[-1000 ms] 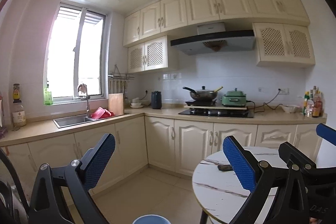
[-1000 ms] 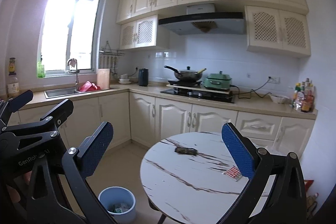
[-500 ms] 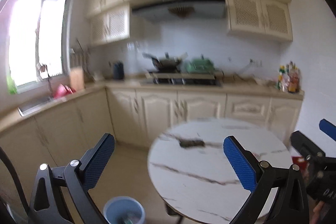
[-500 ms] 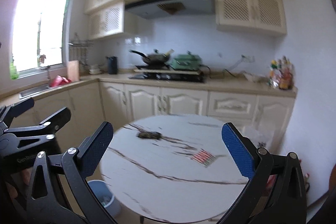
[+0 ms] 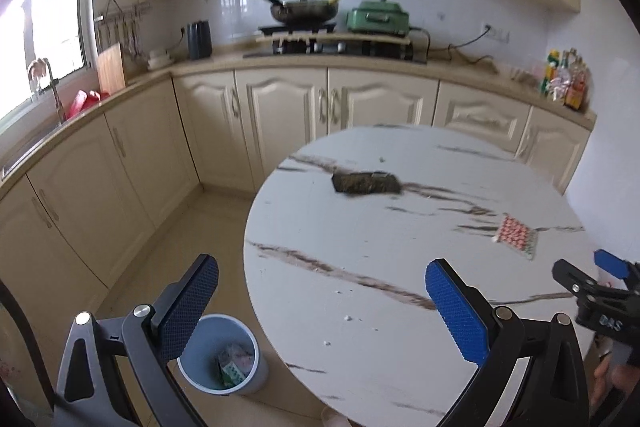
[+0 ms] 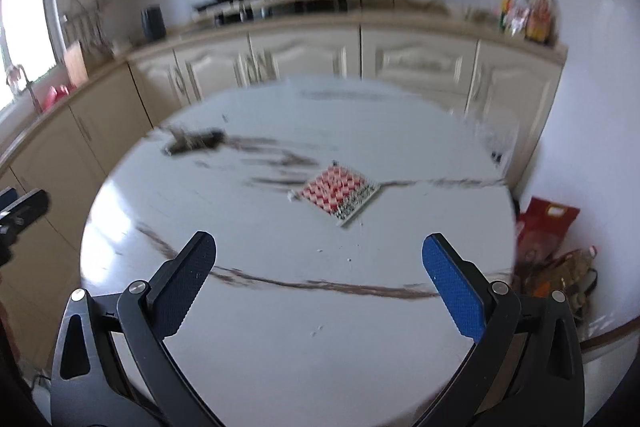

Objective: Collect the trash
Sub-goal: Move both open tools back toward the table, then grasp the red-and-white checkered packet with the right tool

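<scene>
a dark frying pan sits on the stove with a green cooker just beside it, and a black kettle stands further along the counter, near a wooden cutting board leaning against the wall. a cluster of condiment bottles stands at the far right end of the counter above cream cabinet doors. on the floor by the wall lie a red bag and a bottle.

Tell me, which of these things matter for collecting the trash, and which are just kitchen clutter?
For the job:
dark wrapper on the round table
red-checked wrapper
blue bin on the floor
left gripper, right gripper, both open, empty

Just there:
wok
green cooker
sauce bottles
</scene>
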Demonstrator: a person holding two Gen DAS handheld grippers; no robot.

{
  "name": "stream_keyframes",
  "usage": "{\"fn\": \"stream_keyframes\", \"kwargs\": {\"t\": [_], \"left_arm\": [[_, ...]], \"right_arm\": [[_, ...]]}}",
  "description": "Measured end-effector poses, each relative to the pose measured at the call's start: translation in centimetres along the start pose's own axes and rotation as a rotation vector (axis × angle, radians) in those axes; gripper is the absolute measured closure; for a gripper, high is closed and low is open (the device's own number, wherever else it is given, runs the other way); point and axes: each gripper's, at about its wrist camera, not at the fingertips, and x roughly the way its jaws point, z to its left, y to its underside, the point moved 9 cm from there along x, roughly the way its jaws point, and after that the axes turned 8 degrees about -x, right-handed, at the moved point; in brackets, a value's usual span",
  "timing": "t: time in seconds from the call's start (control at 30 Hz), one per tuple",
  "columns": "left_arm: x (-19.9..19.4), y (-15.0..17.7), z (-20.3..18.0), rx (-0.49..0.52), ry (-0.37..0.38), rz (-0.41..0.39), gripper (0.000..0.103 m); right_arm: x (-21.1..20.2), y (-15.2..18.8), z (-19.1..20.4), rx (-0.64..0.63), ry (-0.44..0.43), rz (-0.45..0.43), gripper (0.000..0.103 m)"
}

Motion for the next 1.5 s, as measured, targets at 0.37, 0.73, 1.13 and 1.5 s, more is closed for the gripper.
{"fn": "stream_keyframes", "kwargs": {"t": [0.37, 0.73, 1.13, 1.5], "left_arm": [[9.0, -3.3, 0.3, 0.004, -0.01, 0.057, 0.001], [14.3, -4.9, -0.7, 0.028, 0.025, 0.078, 0.001], [14.8, -3.6, -0.8, 0.022, 0.035, 0.111, 0.001], [14.8, -3.1, -1.3, 0.047, 0.04, 0.13, 0.001]], "right_arm": [[9.6, -1.3, -2.1, 0.034, 0.028, 0.201, 0.0], [12.7, -2.0, -2.7, -0.031, 0.036, 0.226, 0.001], [11.0, -1.4, -2.4, -0.087, -0.013, 0.175, 0.038], [10.5, -1.4, -4.4, -0.068, -0.028, 0.149, 0.087]]}}
